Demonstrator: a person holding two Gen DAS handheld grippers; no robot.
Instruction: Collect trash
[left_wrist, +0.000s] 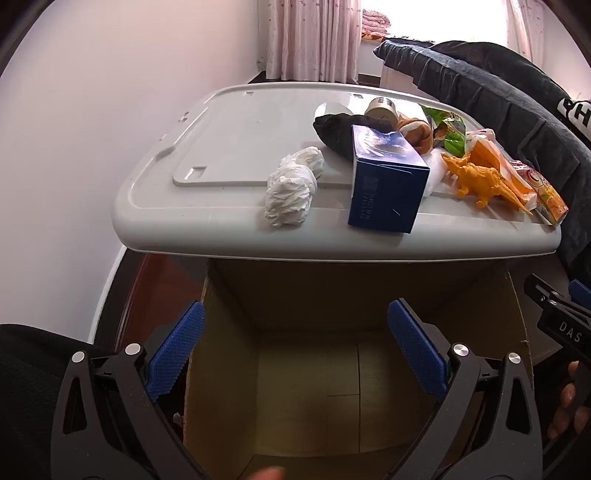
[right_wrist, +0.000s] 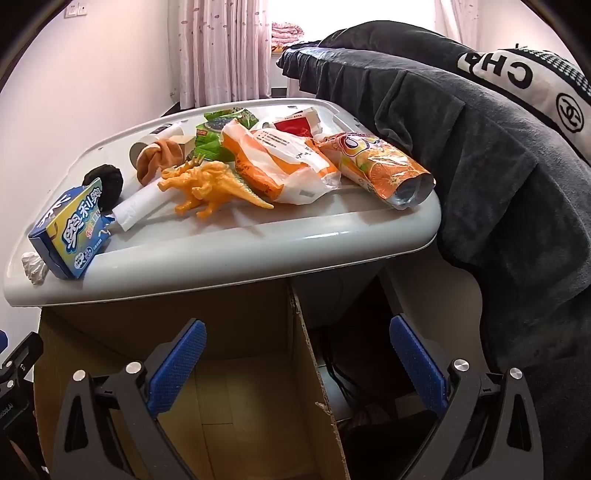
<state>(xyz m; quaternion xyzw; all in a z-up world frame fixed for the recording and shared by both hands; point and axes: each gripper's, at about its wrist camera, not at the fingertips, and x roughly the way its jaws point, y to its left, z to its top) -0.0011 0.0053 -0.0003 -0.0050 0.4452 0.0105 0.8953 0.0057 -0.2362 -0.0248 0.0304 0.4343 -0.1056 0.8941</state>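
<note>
Left wrist view: left gripper spread wide, nothing between its fingers, angled down over the open cardboard box, which looks empty. Right gripper likewise spread and unloaded, angled down astride the box's right wall. Crumpled tissue, blue carton and orange wrapper lie on the grey desk above the box. Judged: collection not begun; next move calls for reaching up to the nearest piece.

It was a home, likely a bedroom: pink patterned curtains hung at a bright window, folded bedding beside them, a dark blanket draped nearby.
</note>
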